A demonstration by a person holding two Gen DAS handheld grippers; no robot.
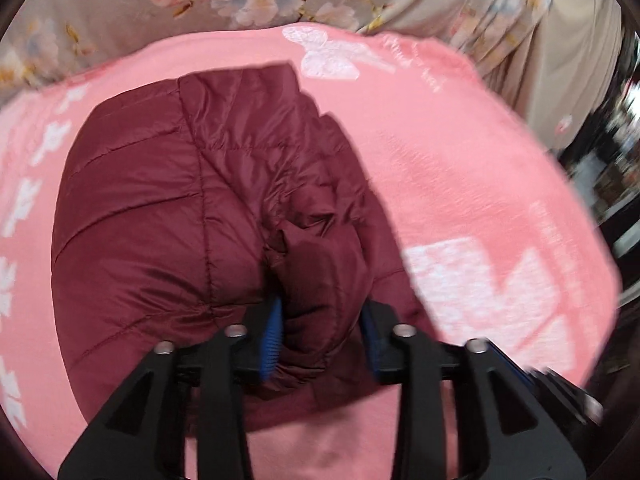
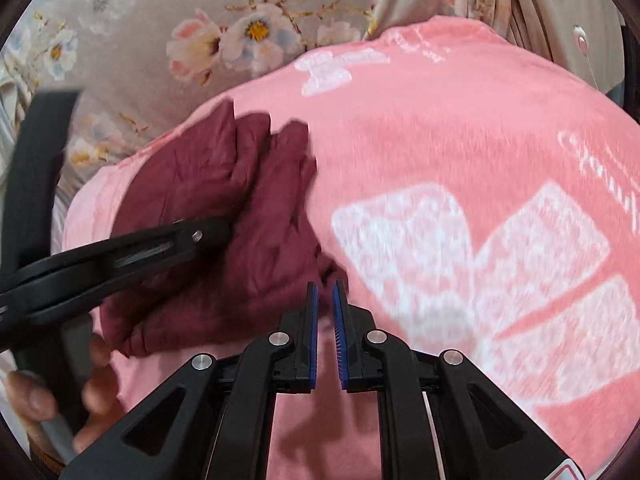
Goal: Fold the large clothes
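A maroon quilted puffer jacket lies bunched and partly folded on a pink blanket. My left gripper is shut on a thick fold of the jacket at its near edge; the blue pads press the fabric from both sides. In the right wrist view the jacket lies at the left, with the left gripper's black fingers across it. My right gripper is shut and empty, its pads nearly together, just beyond the jacket's right edge over the pink blanket.
The pink blanket has white butterfly prints. A grey floral bedsheet lies beyond it. A hand holds the left gripper's handle at lower left. Dark furniture stands at the far right.
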